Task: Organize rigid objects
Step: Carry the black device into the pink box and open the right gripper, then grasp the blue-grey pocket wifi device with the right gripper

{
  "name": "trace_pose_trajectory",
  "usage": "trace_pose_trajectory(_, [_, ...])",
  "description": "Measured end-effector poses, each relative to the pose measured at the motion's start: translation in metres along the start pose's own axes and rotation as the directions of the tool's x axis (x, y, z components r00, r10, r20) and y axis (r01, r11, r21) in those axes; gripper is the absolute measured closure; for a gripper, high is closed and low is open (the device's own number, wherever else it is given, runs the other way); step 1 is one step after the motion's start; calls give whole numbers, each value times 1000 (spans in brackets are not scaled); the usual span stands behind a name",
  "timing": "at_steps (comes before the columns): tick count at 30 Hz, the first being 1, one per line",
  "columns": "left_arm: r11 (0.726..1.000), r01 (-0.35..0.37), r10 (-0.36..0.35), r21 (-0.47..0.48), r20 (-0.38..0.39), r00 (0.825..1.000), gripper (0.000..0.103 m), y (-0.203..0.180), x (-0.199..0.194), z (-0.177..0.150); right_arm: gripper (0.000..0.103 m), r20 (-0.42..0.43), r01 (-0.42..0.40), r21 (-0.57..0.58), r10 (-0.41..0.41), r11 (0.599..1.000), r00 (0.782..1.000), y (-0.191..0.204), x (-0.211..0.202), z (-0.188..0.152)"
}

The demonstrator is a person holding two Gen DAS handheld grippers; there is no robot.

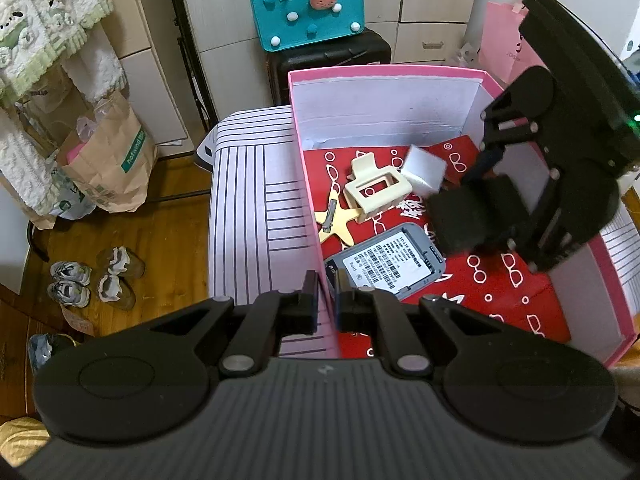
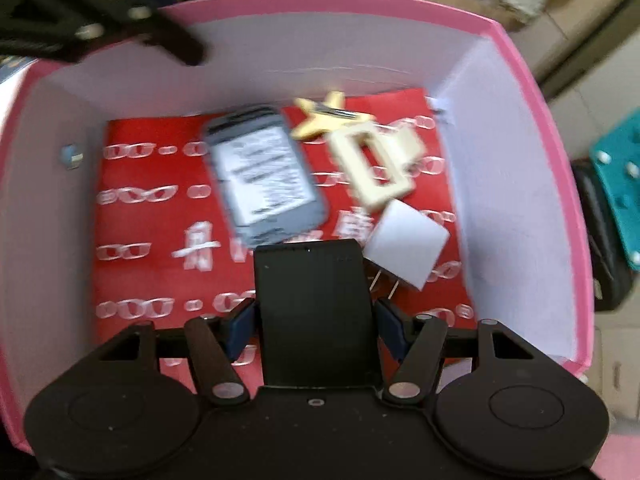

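Left gripper [image 1: 327,300]: clenched on the near wall of the pink cardboard box [image 1: 400,74], one finger outside, one inside.
Right gripper [image 2: 316,320]: grasping a black rectangular block [image 2: 314,312] between its pads, low inside the box, pointing steeply down.
Box floor: covered by red paper with white eyeglass print [image 1: 500,292].
Grey flat device with barcode label [image 1: 386,266]: lying on the red paper, near the left gripper.
Cream plastic hair claw [image 1: 376,192]: resting partly on the yellow star-shaped clip [image 1: 334,224].
White cube charger with metal prongs [image 2: 406,246]: just beside the black block.
Box support: striped white surface [image 1: 252,208].
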State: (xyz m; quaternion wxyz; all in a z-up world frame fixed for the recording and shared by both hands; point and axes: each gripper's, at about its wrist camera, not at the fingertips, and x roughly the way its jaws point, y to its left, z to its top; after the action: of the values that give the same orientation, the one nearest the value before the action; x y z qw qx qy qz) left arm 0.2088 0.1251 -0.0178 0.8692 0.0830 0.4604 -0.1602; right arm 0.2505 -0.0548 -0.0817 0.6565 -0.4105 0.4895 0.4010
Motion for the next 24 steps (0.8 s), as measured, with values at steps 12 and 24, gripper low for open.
trace_pose_trajectory(12, [1000, 6, -6, -22, 9, 1000, 97, 2, -1, -1, 27, 371, 114, 267, -211, 957, 904, -9, -93, -73])
trace_pose_trajectory(24, [999, -12, 13, -50, 18, 1000, 97, 0, -5, -3, 28, 337, 96, 684, -430, 723, 838, -56, -110, -220])
